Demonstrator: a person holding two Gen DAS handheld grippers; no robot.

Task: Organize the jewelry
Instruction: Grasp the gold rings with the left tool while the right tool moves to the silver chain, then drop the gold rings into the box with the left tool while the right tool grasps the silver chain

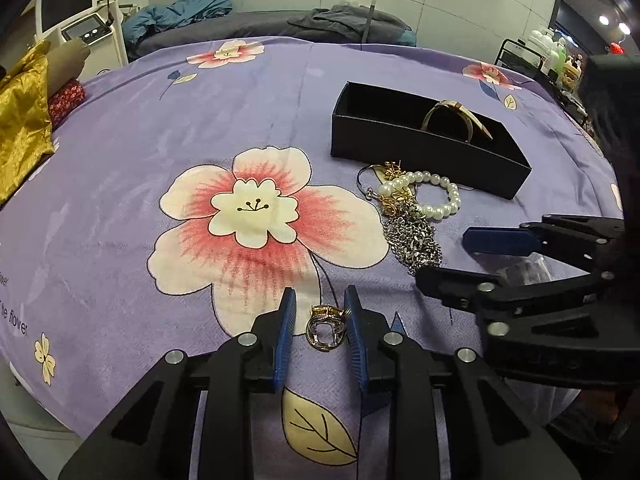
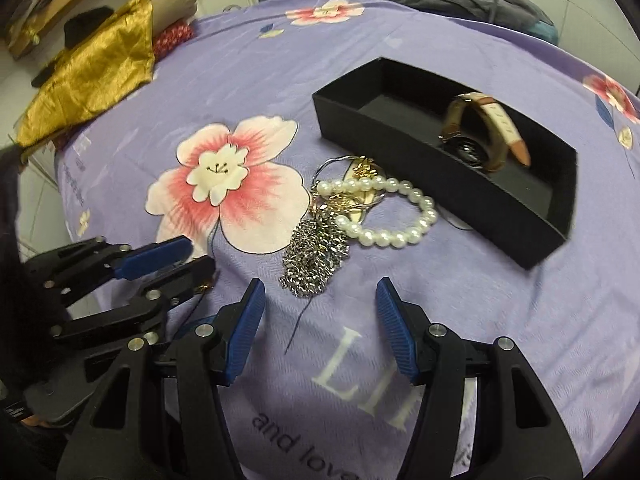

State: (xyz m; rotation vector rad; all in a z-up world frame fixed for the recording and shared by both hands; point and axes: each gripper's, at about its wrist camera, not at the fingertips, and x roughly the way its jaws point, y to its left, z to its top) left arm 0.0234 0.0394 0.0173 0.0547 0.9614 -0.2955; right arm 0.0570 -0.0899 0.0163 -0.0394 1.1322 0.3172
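Observation:
My left gripper (image 1: 320, 300) is low over the purple cloth, shut on a small cluster of gold and silver rings (image 1: 326, 328). From the right wrist view it (image 2: 200, 258) shows at the left, with a gold glint under its lower finger. My right gripper (image 2: 320, 284) stands open with nothing between its fingers, just short of a heap of silver chain (image 2: 316, 252). A pearl bracelet (image 2: 400, 238) and gold pieces (image 2: 360, 172) lie tangled beside the chain. Behind them sits a long black box (image 2: 400, 152) holding a watch (image 2: 492, 120) with a pale strap.
A purple cloth with pink flowers (image 1: 256, 208) covers the table. Gold fabric (image 1: 20, 128) lies at its far left edge. Beyond stand a white machine with a screen (image 1: 68, 8), a bed with dark clothes (image 1: 340, 20) and a rack of bottles (image 1: 552, 56).

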